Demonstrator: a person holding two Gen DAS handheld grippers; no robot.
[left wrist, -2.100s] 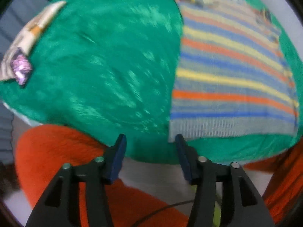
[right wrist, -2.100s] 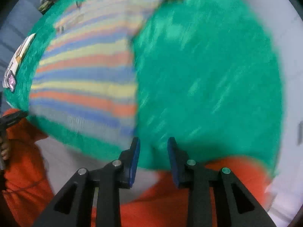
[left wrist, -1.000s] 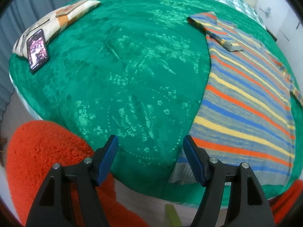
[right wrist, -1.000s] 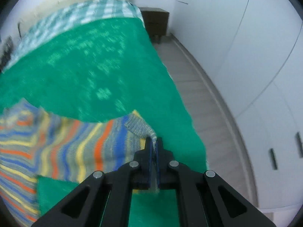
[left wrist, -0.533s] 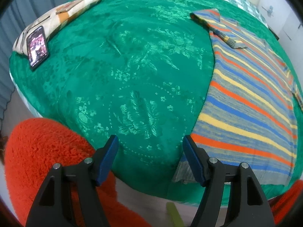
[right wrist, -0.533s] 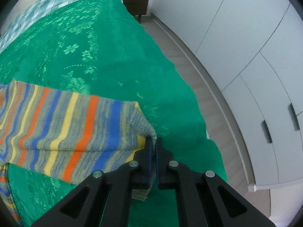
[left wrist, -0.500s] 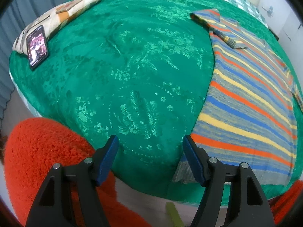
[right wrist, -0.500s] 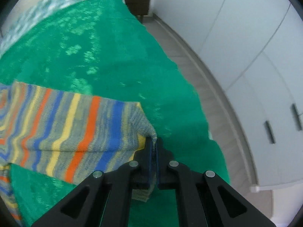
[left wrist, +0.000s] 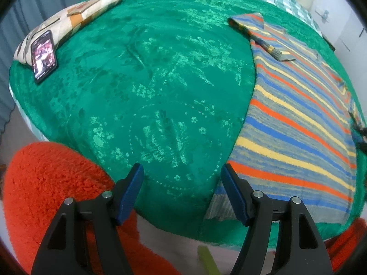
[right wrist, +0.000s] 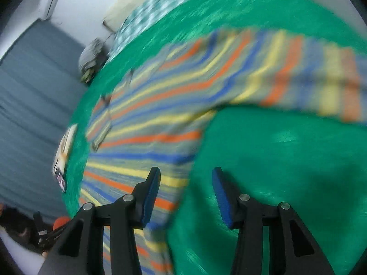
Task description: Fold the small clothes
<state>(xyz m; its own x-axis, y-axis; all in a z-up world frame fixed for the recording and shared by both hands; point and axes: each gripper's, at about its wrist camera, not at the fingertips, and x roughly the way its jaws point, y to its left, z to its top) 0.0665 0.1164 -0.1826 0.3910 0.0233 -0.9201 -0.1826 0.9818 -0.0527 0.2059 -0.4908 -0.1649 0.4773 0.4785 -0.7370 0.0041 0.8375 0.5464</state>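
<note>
Released since half a second ago: right claw (right wrist: 185,194), then pinched on a striped sleeve tip, now spread wide and empty, swinging fast enough to blur its whole view. Left claw (left wrist: 182,191) unchanged, jaws apart, holding nothing, hovering at the near edge of the bed.

Largest first: green brocade bedspread (left wrist: 142,87) filling both views, covering the bed. On it, spread flat toward the right side in the left wrist view, the striped knit sweater (left wrist: 298,123), its hem corner just beside the left claw's right finger. In the right wrist view, the same sweater (right wrist: 149,123) with one sleeve (right wrist: 298,87) stretched straight out sideways across the green. Far sleeve folded in over the chest near the collar. Grey knit ground, bands of orange, yellow and blue, ribbed grey hem; looks soft, thick and stretchy, likely to hold a crease loosely.

Smaller: patterned pillow (left wrist: 68,20) at the far left edge, a lit phone (left wrist: 43,55) leaning on it. Red fuzzy sleeve (left wrist: 48,194) of the person below the left claw.

For the step in hand, probably folding the outstretched sleeve in: better to grip the cuff, not mid-sleeve, lay it square across the body, and keep the hem corner pinned or untouched so the body stays flat.
</note>
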